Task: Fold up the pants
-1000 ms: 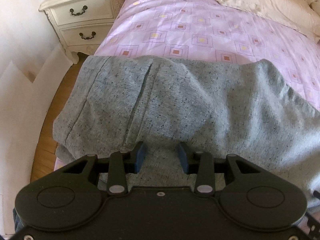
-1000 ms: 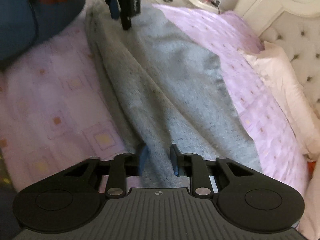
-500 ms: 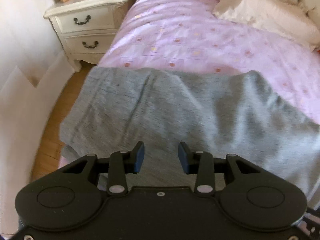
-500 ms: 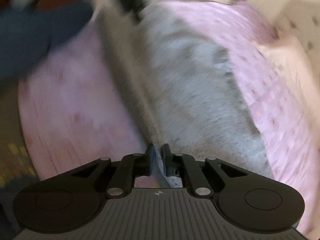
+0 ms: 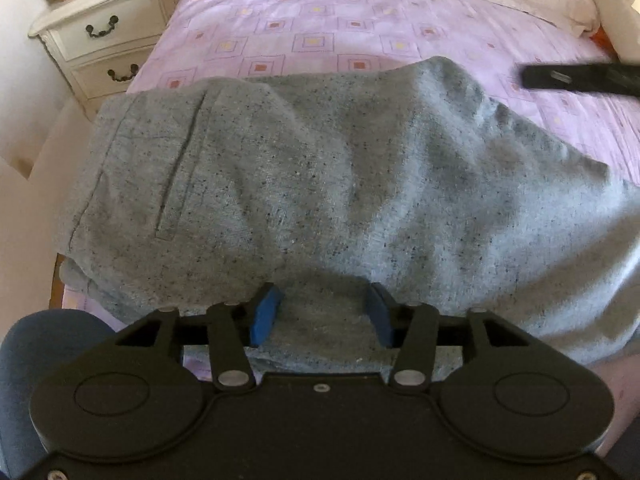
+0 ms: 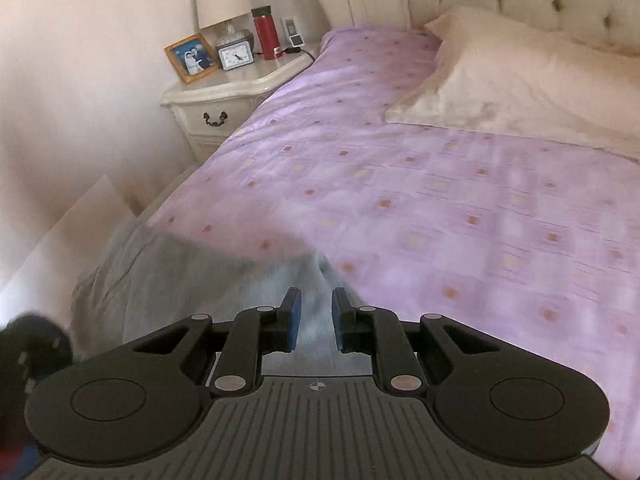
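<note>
Lying folded on the bed, grey pants; left tongs and right tongs both agape, empty.

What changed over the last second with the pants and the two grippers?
The right gripper, shut on the fabric half a second ago, has let go and swung toward the headboard. The gray pants now lie doubled over near the bed's foot. The left gripper stayed open at the near edge.
</note>
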`<state>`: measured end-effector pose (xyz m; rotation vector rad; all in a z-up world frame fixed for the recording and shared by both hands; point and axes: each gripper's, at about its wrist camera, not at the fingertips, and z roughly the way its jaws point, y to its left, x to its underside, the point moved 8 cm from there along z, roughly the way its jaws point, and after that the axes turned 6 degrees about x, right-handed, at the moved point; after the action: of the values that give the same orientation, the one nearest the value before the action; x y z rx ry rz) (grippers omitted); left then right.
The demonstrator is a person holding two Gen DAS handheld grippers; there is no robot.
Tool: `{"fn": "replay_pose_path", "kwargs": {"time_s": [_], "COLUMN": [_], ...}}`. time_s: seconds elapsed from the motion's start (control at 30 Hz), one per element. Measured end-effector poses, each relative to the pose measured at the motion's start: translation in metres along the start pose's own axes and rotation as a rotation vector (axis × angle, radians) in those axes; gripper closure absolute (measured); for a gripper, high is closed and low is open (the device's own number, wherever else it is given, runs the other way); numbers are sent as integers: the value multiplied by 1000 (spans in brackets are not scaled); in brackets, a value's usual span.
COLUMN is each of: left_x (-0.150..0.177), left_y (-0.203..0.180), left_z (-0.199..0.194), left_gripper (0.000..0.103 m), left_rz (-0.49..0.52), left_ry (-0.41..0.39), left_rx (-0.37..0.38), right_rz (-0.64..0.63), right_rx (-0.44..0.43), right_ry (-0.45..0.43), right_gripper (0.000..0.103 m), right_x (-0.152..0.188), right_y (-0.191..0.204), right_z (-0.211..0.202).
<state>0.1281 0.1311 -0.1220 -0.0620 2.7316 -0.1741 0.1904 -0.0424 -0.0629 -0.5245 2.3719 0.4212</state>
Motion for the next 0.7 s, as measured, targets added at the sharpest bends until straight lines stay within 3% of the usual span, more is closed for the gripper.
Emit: {"fn": "replay_pose_path", "kwargs": {"time_s": [0.2,0.33,0.4,0.47,0.53,0.6,0.7], "left_x": [1,-1,-2,-2,-1,-1,-2], "left_y": [-5,-3,-2,-2,-3,-4,-3], "left_z": [2,2,2,3,3,3,3], "left_gripper": [45,45,44,43,43,43,43], "left_rz": [22,-7,-6,3,11,16,12], "left_ry": [-16,-21,-23,-23,-26,-25,-24], "left_rx": [-19,-4,-7,-11,-17,-11,-8], "right_rz": [-31,-124,-164,-162,-100,-50,-45], "right_rx": [-19,-100,-91,-58,-16,14,11], "right_ry": [74,121,127,75,-36,-114,-93], "right_gripper": [86,84,85,85,84,76,72], "right_x": [15,44,49,42,20,4,-9], "right_y": [8,30,35,33,22,12,2], "right_z": [40,28,23,16,8,6,22]}}
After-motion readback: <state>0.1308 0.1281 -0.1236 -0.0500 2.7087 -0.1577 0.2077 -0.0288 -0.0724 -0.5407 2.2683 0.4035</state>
